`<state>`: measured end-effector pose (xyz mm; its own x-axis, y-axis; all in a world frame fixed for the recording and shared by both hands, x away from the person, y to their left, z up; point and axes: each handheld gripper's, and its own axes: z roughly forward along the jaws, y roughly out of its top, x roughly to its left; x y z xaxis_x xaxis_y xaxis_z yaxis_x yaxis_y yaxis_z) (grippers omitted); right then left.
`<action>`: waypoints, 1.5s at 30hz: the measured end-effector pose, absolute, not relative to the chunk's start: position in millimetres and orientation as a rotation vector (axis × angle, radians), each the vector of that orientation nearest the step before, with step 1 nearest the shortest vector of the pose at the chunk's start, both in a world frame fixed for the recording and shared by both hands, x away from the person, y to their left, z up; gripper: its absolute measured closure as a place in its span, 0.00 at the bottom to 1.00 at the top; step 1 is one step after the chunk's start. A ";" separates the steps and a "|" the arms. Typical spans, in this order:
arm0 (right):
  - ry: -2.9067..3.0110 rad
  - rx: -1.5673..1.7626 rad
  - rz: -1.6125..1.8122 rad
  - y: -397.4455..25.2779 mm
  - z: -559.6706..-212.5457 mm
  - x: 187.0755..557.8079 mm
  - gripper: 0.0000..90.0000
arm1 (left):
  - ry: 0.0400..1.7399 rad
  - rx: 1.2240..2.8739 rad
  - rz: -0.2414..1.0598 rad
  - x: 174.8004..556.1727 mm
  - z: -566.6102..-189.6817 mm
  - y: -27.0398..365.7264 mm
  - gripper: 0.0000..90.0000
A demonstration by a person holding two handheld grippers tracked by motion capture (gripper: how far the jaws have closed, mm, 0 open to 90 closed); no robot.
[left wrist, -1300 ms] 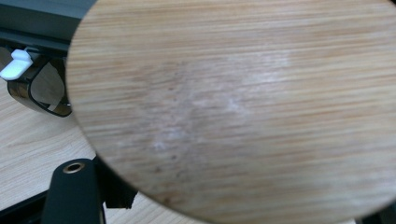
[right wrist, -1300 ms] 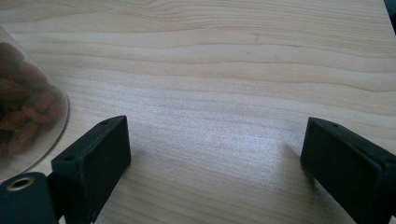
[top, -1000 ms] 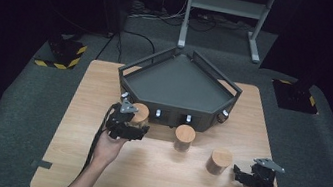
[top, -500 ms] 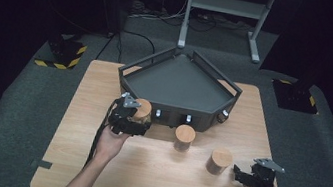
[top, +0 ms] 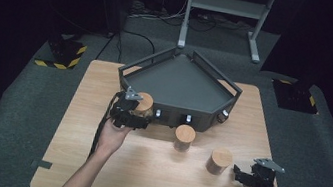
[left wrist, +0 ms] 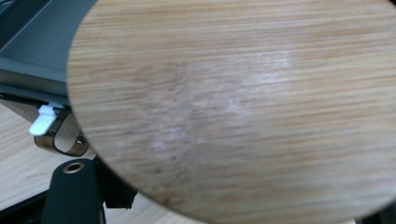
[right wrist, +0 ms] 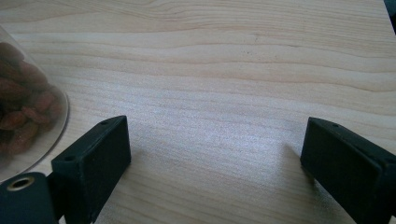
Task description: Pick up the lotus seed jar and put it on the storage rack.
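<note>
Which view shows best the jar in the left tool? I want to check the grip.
The high view: the jar sits whole in the left tool by the tray. The left gripper view gives its wooden lid.

I see pale wood-grain table (top: 150, 182), dark grey tray (top: 181, 83), tan bamboo jar lids (top: 185, 133), brown nuts behind clear glass (right wrist: 21, 112), black grippers, yellow-black striped floor blocks (top: 62, 54).

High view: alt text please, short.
A person's left claw holds a wooden-lidded jar at the dark tray's front edge. Two more jars stand on the wooden table; the right claw rests open nearby.
</note>
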<state>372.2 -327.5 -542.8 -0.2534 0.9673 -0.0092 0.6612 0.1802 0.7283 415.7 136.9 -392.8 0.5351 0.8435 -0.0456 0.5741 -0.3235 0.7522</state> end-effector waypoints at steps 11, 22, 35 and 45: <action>1.986 1.527 0.850 -327.5 -542.7 372.2 0.09 | 1.162 2.027 0.469 427.4 -384.3 132.8 0.28; 1.986 1.526 0.850 -327.6 -542.7 372.2 0.09 | 1.168 2.028 0.488 435.1 -372.5 132.3 0.28; 1.986 1.526 0.850 -327.5 -542.7 372.2 0.09 | 1.211 2.001 0.489 454.6 -365.4 127.3 0.28; 1.986 1.526 0.850 -327.6 -542.7 372.2 0.09 | 1.235 2.000 0.514 473.1 -356.6 117.8 0.28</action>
